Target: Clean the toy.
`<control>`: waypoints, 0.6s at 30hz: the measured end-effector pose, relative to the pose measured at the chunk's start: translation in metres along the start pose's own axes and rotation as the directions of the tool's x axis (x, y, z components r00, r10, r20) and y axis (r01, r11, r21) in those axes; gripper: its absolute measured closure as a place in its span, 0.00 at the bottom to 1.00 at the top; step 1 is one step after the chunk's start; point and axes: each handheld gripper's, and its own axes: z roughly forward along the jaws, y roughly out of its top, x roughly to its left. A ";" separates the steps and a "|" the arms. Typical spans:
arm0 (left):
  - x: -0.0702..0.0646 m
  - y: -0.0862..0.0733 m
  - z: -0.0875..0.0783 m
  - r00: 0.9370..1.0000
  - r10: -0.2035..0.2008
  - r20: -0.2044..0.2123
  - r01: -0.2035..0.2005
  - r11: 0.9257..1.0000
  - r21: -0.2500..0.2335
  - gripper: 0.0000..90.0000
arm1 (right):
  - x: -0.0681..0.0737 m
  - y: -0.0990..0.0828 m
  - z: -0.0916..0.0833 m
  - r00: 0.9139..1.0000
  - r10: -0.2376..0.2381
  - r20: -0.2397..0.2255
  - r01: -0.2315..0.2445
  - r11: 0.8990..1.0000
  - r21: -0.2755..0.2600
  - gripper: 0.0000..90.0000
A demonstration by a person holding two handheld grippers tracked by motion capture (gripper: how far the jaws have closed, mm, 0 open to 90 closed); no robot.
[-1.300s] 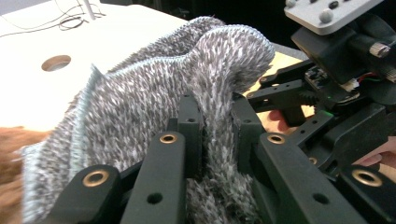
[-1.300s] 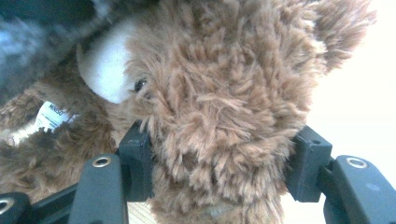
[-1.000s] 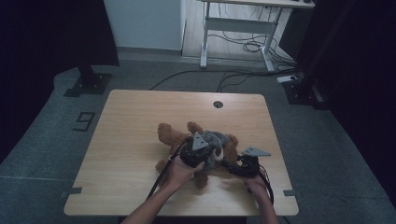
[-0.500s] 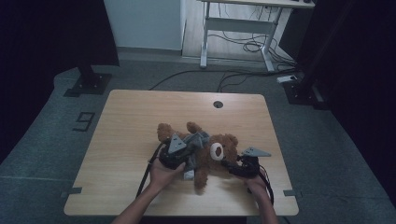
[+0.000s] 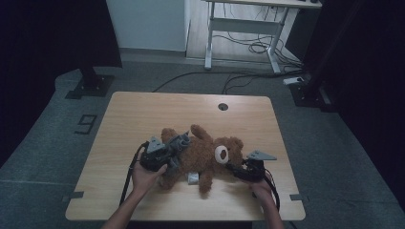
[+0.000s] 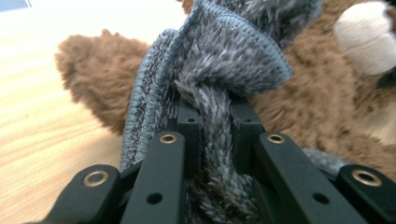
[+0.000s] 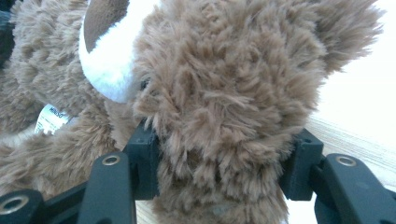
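Dim grey carpet surrounded a pale wooden table [image 5: 143, 114], and a brown teddy bear [image 5: 205, 155] lay on its back near the table's front edge, head toward the person's right. A grey fleece garment [image 5: 177, 144] was bunched over the bear's lower body, at the end away from the head. The left gripper [image 5: 165, 153] sat at that end of the bear, its jaws clamped tight on a fold of the grey fleece [image 6: 215, 126]. The right gripper [image 5: 234, 169] was at the bear's head [image 7: 219, 107]; its jaws had just been closing, with the plush head between them and both pads pressed into the fur. A white label [image 5: 192, 179] showed just beside the bear's body.
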 end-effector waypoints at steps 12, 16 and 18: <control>0.019 -0.016 0.000 0.993 -0.010 -0.117 0.014 1.000 0.026 0.87 | -0.001 0.000 0.000 1.000 0.006 -0.004 -0.007 1.000 -0.004 0.48; 0.007 0.003 -0.015 0.997 0.002 -0.074 -0.003 1.000 -0.024 0.87 | 0.000 0.001 0.000 1.000 0.009 0.000 -0.009 1.000 0.000 0.48; -0.006 0.017 -0.019 0.999 0.019 -0.042 -0.021 0.998 -0.058 0.87 | 0.000 0.001 0.000 1.000 0.012 0.003 -0.012 1.000 -0.001 0.49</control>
